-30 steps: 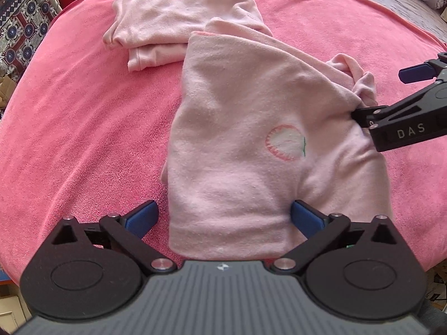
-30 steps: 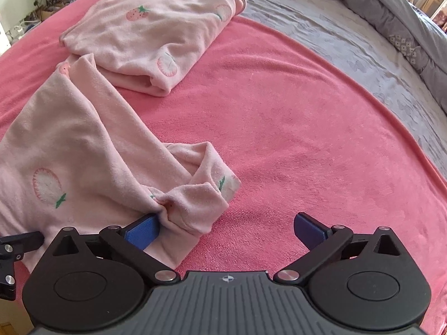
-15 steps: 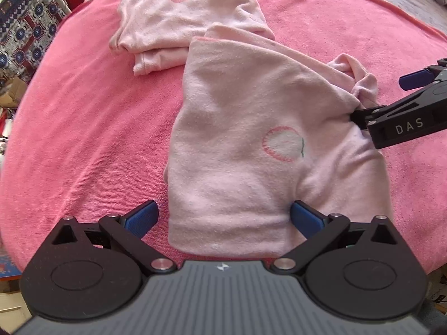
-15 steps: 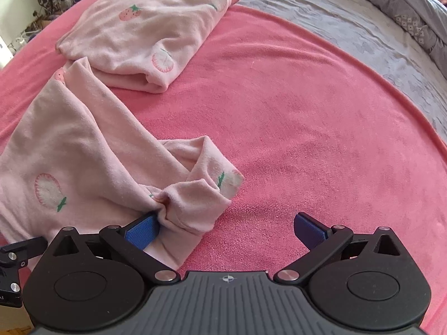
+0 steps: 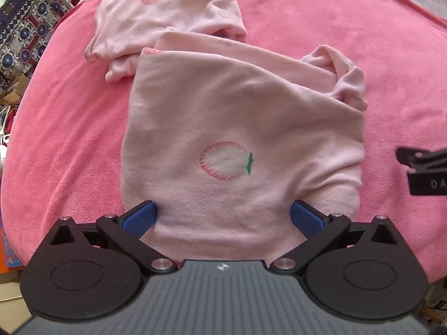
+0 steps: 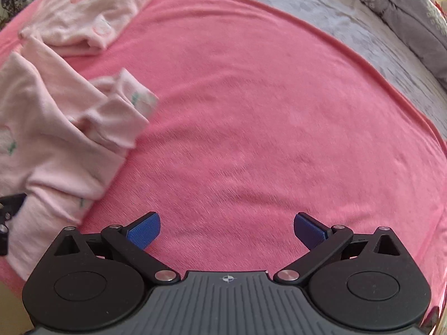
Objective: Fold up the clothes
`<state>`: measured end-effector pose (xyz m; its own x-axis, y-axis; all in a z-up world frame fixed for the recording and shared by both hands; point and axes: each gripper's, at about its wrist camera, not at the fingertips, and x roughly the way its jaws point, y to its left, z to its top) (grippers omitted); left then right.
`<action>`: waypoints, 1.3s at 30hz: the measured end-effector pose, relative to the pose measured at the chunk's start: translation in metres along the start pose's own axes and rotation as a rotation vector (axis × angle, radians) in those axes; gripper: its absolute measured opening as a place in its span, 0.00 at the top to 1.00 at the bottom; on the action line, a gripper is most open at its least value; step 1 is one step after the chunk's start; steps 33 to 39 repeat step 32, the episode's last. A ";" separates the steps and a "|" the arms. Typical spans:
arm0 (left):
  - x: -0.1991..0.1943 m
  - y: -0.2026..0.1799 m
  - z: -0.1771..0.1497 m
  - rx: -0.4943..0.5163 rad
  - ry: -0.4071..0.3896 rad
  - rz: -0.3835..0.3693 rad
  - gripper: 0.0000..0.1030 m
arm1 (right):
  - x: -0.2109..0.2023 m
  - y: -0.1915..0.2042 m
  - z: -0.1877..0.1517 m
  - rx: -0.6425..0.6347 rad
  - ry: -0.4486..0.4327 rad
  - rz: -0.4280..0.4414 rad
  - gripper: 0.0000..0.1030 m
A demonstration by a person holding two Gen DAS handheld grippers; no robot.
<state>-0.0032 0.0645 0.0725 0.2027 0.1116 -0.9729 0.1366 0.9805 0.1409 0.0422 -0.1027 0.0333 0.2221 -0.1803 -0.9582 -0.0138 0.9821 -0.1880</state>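
A pale pink garment [image 5: 223, 128] lies half folded on a pink blanket [image 5: 69, 128], its strawberry print [image 5: 226, 164] facing up. The left gripper [image 5: 223, 216] is spread wide, its blue pads [image 5: 141, 217] pressing into the garment's near hem on either side — not pinching it. The right gripper [image 6: 226, 229] is also spread, holding nothing, over bare blanket just right of the garment's bunched sleeve [image 6: 125, 117]. A second, folded pink garment [image 5: 167, 8] lies farther back, touching the first one's far edge.
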 end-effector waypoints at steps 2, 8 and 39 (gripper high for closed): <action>0.000 0.000 0.000 -0.002 0.006 0.000 0.00 | 0.012 -0.009 -0.008 0.048 0.025 0.030 0.00; -0.001 0.003 -0.002 -0.033 0.007 -0.015 0.00 | 0.021 -0.027 -0.012 0.135 0.025 0.117 0.00; -0.006 0.002 -0.004 -0.056 0.030 -0.018 0.00 | 0.014 -0.035 -0.039 0.162 -0.052 0.101 0.00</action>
